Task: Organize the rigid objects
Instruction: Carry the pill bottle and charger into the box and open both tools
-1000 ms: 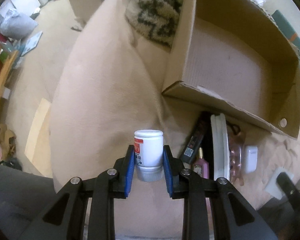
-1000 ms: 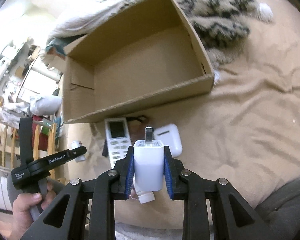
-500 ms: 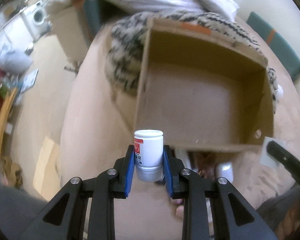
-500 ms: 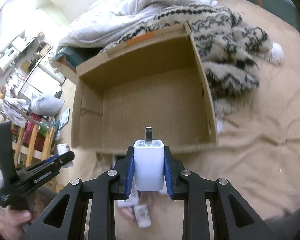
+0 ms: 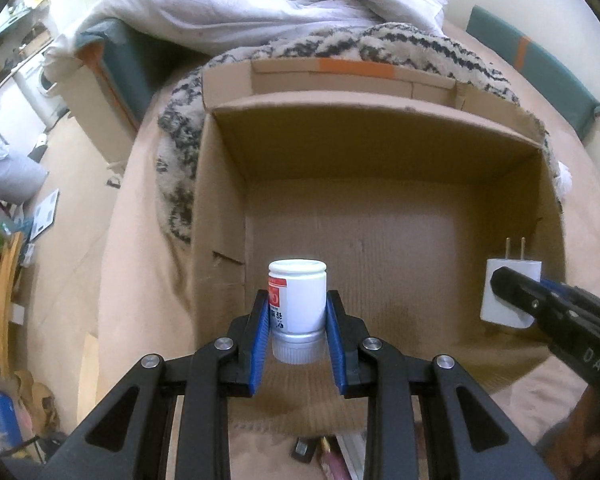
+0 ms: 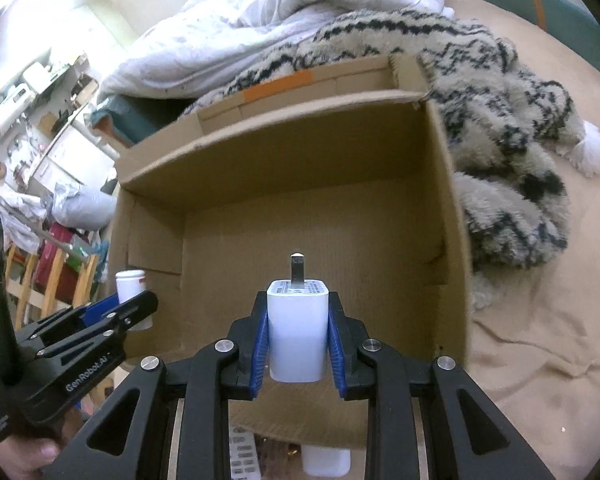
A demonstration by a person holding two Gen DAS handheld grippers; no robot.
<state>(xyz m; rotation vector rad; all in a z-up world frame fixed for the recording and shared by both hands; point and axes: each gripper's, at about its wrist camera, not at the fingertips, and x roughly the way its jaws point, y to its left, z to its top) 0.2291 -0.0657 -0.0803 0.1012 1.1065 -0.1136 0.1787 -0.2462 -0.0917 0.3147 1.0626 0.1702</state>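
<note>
Claws on both sides are pinching something over the open brown cardboard box (image 5: 400, 248). The left claw (image 5: 297, 322) squeezes a small white plastic bottle with a red label and a silver cap (image 5: 297, 308) between its blue pads (image 5: 262, 338). The bottle is held upside down, with its cap toward the camera. It hangs above the near left part of the box floor, close to the left wall.

The right claw (image 6: 297, 334) squeezes a white square wall charger with metal prongs (image 6: 297, 332) between its blue pads (image 6: 334, 344). The prongs point away from the camera. From the left wrist view, the charger (image 5: 508, 294) is by the right wall of the box, held by the right claw (image 5: 518, 294). From the right wrist view, the bottle (image 6: 132, 286) and the left claw (image 6: 134, 306) are at the left wall of the box.

The box sits on a tan bed sheet (image 6: 540, 340). A fuzzy grey and black patterned blanket (image 6: 500, 148) lies just behind and beside the box. A white puffy quilt (image 5: 260, 12) is piled farther back. A white remote with grey buttons (image 6: 242, 454) and a small white case (image 6: 326, 460) lie on the bed in front of the box.
</note>
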